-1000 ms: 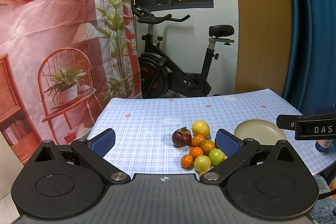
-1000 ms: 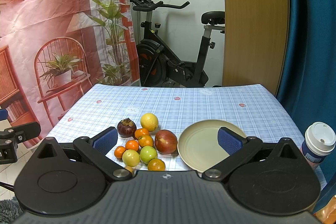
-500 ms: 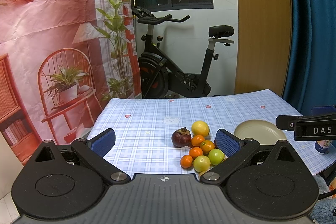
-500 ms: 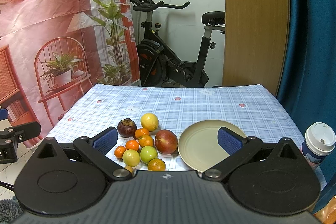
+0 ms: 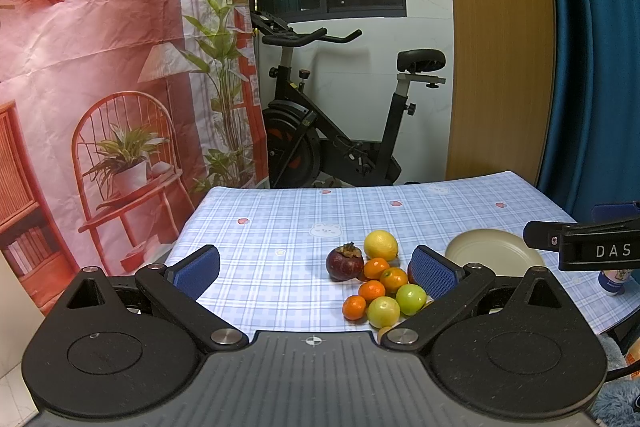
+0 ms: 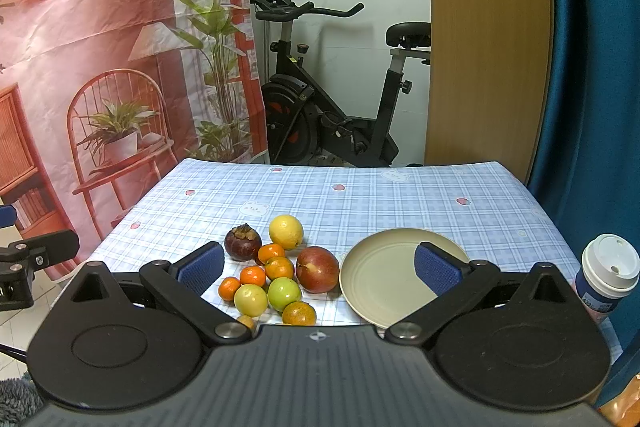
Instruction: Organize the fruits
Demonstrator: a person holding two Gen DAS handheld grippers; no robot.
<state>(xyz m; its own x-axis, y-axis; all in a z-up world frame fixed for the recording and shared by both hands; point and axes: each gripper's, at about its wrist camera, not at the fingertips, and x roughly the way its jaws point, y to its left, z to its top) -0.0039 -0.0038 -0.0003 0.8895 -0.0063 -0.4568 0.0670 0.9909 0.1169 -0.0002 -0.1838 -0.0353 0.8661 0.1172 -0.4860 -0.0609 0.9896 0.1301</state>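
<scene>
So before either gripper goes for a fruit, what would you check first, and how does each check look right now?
1. Left gripper open, holding nothing: ok.
2. Right gripper open, holding nothing: ok.
3. Plate bare, ready for fruit: ok.
4. Fruits in reach: ok; the cluster sits just left of the plate, with the apple nearest it.
5. Room to grip one fruit alone: not ok for the oranges, which are packed together; the lemon at the far edge looks easier.
6. Cup clear of the path: cannot tell; it stands close to the plate's right side.

Blue plaid tablecloth [image 6: 360, 203]; beige plate [image 6: 380, 279]; yellow lemon [image 6: 285, 231]; purple mangosteen [image 6: 242, 242].
</scene>
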